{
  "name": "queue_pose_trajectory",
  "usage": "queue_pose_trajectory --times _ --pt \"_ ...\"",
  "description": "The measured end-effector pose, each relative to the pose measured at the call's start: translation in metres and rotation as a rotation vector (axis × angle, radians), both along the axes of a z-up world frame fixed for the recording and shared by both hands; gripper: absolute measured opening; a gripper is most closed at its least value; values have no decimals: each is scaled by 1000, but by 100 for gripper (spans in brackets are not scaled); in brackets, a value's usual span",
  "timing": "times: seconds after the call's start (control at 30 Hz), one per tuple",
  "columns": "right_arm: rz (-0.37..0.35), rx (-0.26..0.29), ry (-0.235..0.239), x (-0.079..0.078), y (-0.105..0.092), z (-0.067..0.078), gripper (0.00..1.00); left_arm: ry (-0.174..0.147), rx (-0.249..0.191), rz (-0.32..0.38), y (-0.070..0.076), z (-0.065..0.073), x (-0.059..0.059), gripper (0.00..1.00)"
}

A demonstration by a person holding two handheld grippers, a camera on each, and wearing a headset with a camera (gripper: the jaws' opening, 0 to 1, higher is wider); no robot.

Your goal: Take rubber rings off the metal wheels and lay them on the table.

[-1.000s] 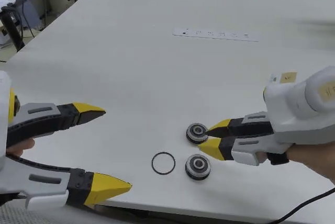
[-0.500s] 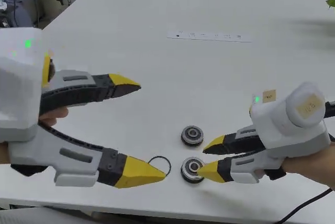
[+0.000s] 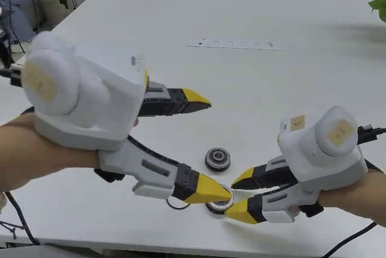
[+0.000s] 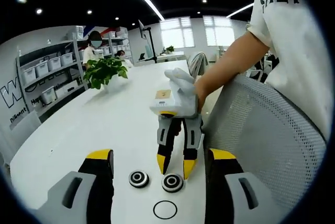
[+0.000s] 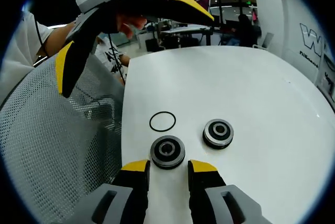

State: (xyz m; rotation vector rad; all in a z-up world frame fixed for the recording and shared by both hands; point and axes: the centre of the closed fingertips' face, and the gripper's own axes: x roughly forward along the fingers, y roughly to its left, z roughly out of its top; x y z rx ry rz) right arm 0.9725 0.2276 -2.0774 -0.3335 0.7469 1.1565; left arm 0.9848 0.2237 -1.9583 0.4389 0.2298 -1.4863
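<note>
Two metal wheels with black rubber rims lie on the white table [image 3: 289,77] near its front edge: one further back [image 3: 217,158] [image 4: 139,178] [image 5: 218,132], one nearer [image 3: 215,206] [image 4: 172,182] [image 5: 167,152]. A loose black rubber ring [image 3: 174,204] [image 4: 165,209] [image 5: 163,121] lies flat beside the near wheel. My right gripper [image 3: 238,198] [image 5: 169,166] [image 4: 175,166] is open by a narrow gap, its tips just short of the near wheel. My left gripper [image 3: 211,148] [image 4: 161,158] [image 5: 138,54] hangs wide open over both wheels. Its lower jaw covers part of the near wheel and ring in the head view.
The table's front edge [image 3: 181,249] runs close under both grippers. A flat white strip [image 3: 229,44] lies further back on the table. A grey mesh chair [image 4: 261,130] [image 5: 57,145] stands by the edge. A potted plant [image 4: 104,69] sits at the far side.
My left gripper has swung right and forward over the wheels and ring. My right gripper has dropped back from the far wheel to the near one. The head camera has shifted too.
</note>
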Motion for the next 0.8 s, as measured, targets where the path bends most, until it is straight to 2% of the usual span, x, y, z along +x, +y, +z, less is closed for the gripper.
queue_pose_trajectory --times 0.07,0.17,0.23,0.3,0.4,0.53,0.63,0.8 --pt "7 -8 0 -1 0 -2 26 42 -15 15 -3 -10 5 65" --pt "12 -17 1 -2 -1 -3 26 62 5 53 -1 -27 17 59" --pt "11 -17 0 -2 -1 -3 25 77 4 81 1 -33 23 56" --pt "9 -17 -2 -1 -1 -3 25 99 7 85 3 -40 24 54" --pt "3 -32 -8 1 -4 -5 24 104 24 91 4 -50 22 48" --pt "-5 -21 -3 1 -3 -5 24 130 68 57 5 -68 10 39" --pt "-7 -11 -4 1 -2 -3 23 112 104 20 3 -77 2 37" --pt "1 -14 -3 0 -2 -5 22 117 145 -1 3 -93 -3 30"
